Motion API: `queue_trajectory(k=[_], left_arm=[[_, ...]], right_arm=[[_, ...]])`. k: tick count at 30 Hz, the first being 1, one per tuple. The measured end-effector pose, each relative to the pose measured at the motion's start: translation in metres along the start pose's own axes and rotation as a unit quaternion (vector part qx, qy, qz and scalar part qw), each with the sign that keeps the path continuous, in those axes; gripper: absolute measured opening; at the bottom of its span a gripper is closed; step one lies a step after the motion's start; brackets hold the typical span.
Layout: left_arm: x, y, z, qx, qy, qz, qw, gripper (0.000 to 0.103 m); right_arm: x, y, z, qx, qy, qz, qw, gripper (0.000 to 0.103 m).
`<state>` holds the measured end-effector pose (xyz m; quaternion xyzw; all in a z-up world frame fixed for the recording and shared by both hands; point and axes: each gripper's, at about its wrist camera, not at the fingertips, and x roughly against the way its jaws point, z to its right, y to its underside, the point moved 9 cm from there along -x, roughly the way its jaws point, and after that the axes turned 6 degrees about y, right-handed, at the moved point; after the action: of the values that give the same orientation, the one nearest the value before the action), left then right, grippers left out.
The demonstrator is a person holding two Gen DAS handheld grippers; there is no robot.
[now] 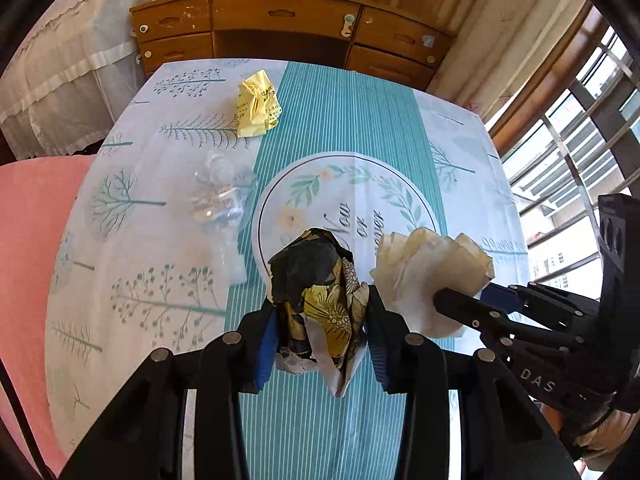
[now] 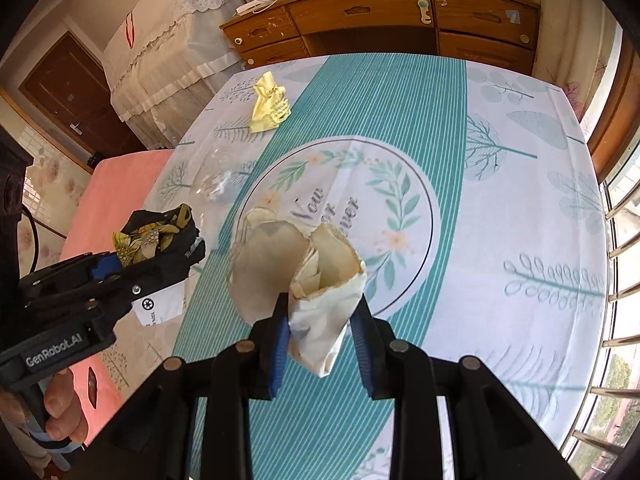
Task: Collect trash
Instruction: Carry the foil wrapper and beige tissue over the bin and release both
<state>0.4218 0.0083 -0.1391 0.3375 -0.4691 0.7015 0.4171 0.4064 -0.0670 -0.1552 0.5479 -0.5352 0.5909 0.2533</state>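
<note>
**Both grippers lifted wrappers off the desk**

In the left wrist view we saw our left gripper (image 1: 320, 320) at the lower middle of the frame, its blue pads pinching a crumpled black and yellow flowered wrapper (image 1: 320, 280) that stuck up past the fingertips, with a white tail hanging below them. To the right of it in the same frame our right gripper (image 1: 460, 304) reached in from the right edge, clamped on a cream paper wrapper (image 1: 428, 268) that fanned out toward the middle.

The right wrist view gave the same picture from the other side. There the right gripper (image 2: 320, 320) squeezed the narrow lower end of the cream paper wrapper (image 2: 304, 264) at the centre of the frame, while the left gripper (image 2: 160, 256) came in from the left edge with the flowered wrapper (image 2: 156, 232) between its fingers and a hand (image 2: 60, 408) showing at the lower left.

Two more pieces lay on the desk (image 1: 340, 120), which carried a teal striped cloth printed with trees and a round wreath. A crumpled yellow paper (image 1: 258, 110) sat in the upper left part of the cloth, and a crushed clear plastic piece (image 1: 220, 192) lay below it, near the left side of the wreath. A wooden chest of drawers (image 1: 280, 28) stood beyond the desk at the top of the frame.
</note>
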Motion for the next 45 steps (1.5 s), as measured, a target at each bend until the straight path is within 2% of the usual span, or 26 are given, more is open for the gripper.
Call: queue_trajectory(k=[8,15,18,23,29,33,39,45], left_arm=[[0.086,0.087,-0.024,-0.035,0.047,0.019,0.9981,0.037],[0.146,0.169,-0.056,-0.09,0.074,0.029,0.9928,0.038],[0.161,0.202,-0.069,-0.099,0.085,0.024,0.9911,0.038],[0.173,0.252,-0.08,-0.097,0.103,0.0,0.9899,0.038],[0.168,0.296,-0.084,-0.078,0.12,-0.027,0.9893,0.038],[0.151,0.32,-0.086,-0.064,0.126,-0.047,0.9888,0.038],[0.105,0.356,-0.088,-0.045,0.12,-0.087,0.988,0.038],[0.039,0.387,-0.095,-0.024,0.107,-0.115,0.9873,0.038]], right_arm=[[0.045,0.089,-0.073,-0.024,0.03,0.017,0.999,0.029],[0.073,0.179,-0.14,-0.062,0.064,0.038,0.995,0.029],[0.075,0.214,-0.161,-0.077,0.075,0.028,0.994,0.029],[0.077,0.261,-0.19,-0.064,0.101,-0.003,0.993,0.029],[0.073,0.302,-0.197,-0.056,0.128,-0.044,0.989,0.029],[0.057,0.328,-0.197,-0.052,0.139,-0.07,0.987,0.029],[0.017,0.363,-0.185,-0.062,0.147,-0.102,0.982,0.029],[-0.037,0.392,-0.158,-0.099,0.146,-0.122,0.977,0.029]])
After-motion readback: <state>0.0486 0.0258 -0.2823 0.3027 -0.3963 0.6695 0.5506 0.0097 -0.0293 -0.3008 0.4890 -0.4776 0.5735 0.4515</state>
